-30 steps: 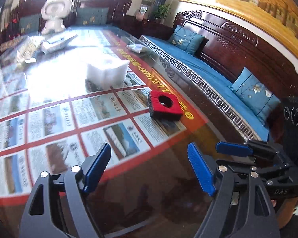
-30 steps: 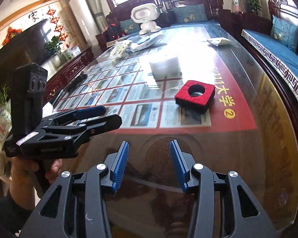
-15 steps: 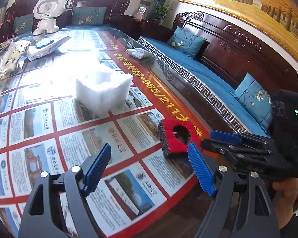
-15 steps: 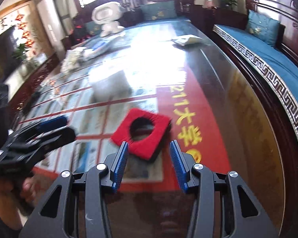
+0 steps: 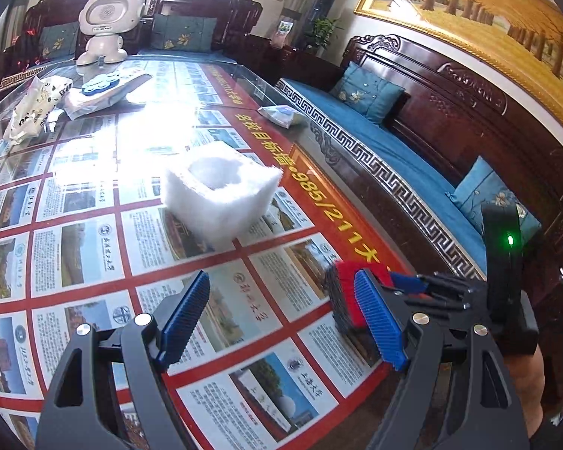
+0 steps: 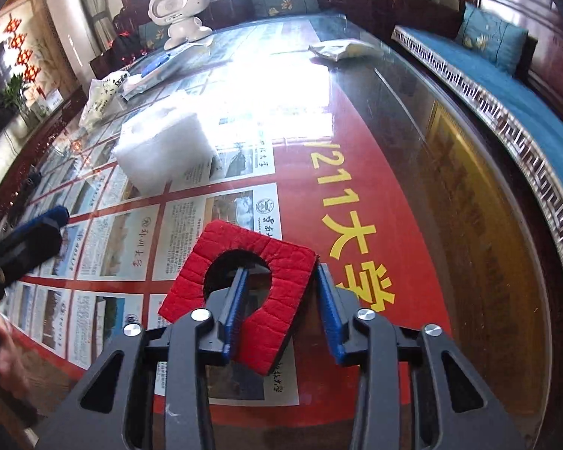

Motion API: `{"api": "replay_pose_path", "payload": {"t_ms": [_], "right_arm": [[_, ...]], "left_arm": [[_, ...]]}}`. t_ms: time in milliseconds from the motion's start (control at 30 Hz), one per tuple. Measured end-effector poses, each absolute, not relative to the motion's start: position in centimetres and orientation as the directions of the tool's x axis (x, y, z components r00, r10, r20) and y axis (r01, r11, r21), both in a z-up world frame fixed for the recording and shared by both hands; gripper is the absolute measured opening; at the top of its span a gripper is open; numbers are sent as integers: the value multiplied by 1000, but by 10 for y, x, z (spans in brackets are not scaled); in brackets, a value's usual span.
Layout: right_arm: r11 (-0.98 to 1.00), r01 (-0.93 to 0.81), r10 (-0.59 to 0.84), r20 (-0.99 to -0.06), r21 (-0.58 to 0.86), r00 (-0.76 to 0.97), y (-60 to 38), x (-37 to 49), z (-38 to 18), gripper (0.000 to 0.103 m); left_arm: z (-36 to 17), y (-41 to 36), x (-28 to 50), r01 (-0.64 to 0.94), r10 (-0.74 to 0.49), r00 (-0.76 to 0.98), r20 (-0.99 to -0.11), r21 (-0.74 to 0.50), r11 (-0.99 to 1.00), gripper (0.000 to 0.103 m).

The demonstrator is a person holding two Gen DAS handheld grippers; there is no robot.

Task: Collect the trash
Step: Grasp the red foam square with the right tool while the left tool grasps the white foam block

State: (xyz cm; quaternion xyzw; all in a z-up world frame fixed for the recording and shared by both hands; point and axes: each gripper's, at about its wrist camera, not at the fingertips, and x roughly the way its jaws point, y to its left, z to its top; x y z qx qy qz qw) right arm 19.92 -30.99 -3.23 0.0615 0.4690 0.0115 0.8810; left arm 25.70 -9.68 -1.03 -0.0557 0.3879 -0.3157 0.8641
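A red foam block [image 6: 259, 262] with a round hole lies on the glass table [image 6: 413, 195] near its right edge. My right gripper [image 6: 281, 292] has its left finger in the hole and its right finger against the block's outer side. Its jaws are closing, and the pads press on that wall of the block. In the left wrist view the red block [image 5: 343, 300] is partly hidden behind my own finger, with the right gripper [image 5: 409, 285] on it. My left gripper [image 5: 281, 277] is open and holds nothing, just left of the block. A white foam block [image 5: 217, 195] stands farther back.
A flat plastic wrapper [image 5: 281, 114] lies by the table's right edge. White printed bags [image 5: 33, 108] and a white toy robot [image 5: 107, 26] are at the far end. A dark wooden sofa with blue cushions [image 5: 394, 157] runs along the right side.
Both grippers moved forward over the table to the red block. The right one tipped down, put one finger into the hole and narrowed its jaws on the block's side.
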Motion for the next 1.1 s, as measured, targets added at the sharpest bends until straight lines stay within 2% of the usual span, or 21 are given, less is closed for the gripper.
{"api": "replay_pose_path", "payload": {"t_ms": [433, 567, 800, 1000, 1100], "right_arm": [[988, 33, 107, -810, 154, 576, -314, 195, -27, 22], [987, 24, 118, -804, 162, 582, -314, 194, -25, 22], [981, 6, 152, -793, 192, 590, -314, 194, -22, 22], [979, -11, 172, -787, 206, 592, -313, 196, -20, 23], [977, -16, 180, -785, 212, 593, -313, 196, -20, 23]], "left_arm": [[4, -100, 301, 462, -576, 524, -627, -358, 811, 79], [3, -98, 328, 415, -540, 538, -647, -355, 838, 79], [-22, -93, 371, 304, -448, 511, -733, -334, 892, 79], [-35, -94, 387, 265, -464, 476, -747, -381, 886, 79], [-40, -97, 390, 256, -465, 460, -756, -388, 885, 69]]}}
